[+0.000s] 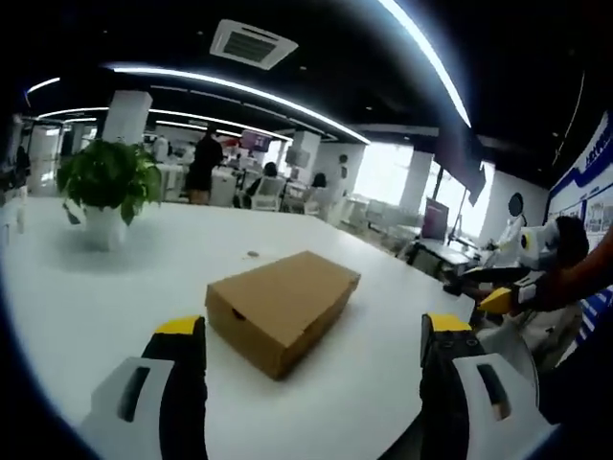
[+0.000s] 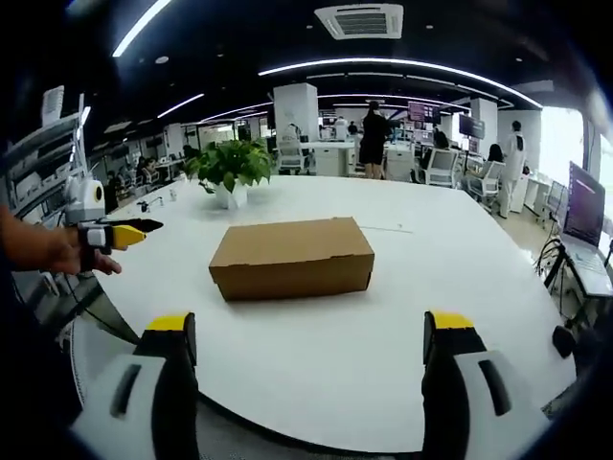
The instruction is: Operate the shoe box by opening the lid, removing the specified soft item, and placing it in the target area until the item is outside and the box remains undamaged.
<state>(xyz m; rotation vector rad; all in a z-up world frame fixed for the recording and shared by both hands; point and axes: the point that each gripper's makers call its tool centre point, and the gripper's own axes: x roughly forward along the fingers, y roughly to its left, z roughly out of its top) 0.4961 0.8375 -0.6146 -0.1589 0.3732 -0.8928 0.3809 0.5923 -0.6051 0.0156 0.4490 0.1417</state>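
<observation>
Open-plan office, white table (image 2: 383, 383): closed shoe box (image 2: 292, 257) mid-surface, potted plant (image 2: 230, 171) behind. Left gripper (image 1: 311, 340) and right gripper (image 2: 311, 335) jaws apart, empty. Laptop (image 2: 584, 206) in right gripper view.

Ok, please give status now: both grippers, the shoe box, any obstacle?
Left gripper open, right gripper open, both short of box. Shoe box closed on white table. Nothing in the way.

We held our left gripper (image 1: 312, 345) and right gripper (image 2: 312, 343) forward, jaws spread wide apart, both holding nothing.
</observation>
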